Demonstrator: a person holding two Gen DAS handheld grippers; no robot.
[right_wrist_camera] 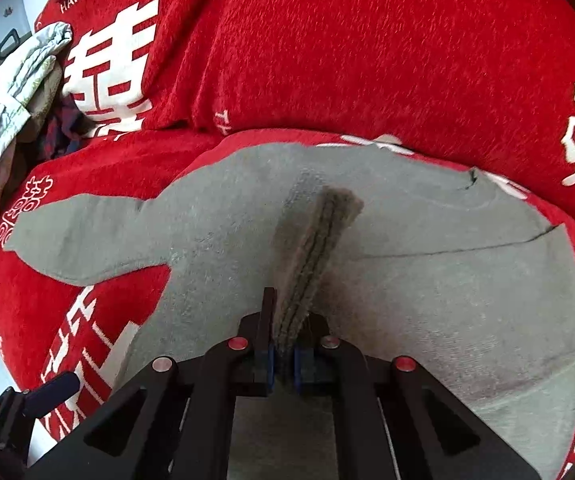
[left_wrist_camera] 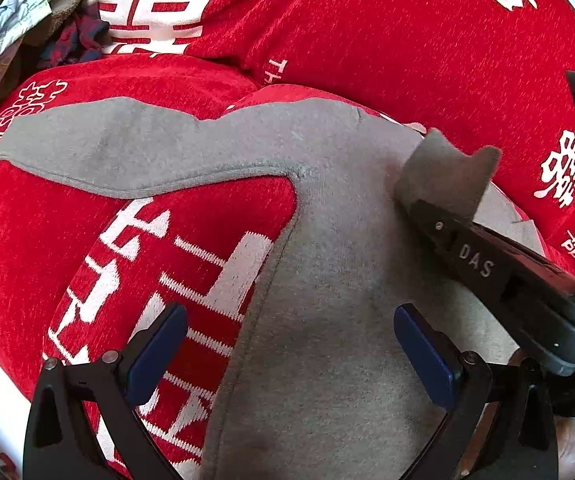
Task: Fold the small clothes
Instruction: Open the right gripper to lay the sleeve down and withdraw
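The right gripper (right_wrist_camera: 283, 364) is closed on a fold of the grey garment (right_wrist_camera: 427, 292); the left gripper (left_wrist_camera: 291, 356) hangs wide open, empty, nearer the sleeve (left_wrist_camera: 99, 148) stretching far left.

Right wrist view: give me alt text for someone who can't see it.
The right gripper is shut on a bunched fold of the grey top, which lies spread on a red cover with white lettering. One sleeve stretches left; a pale quilted cloth sits at far left.
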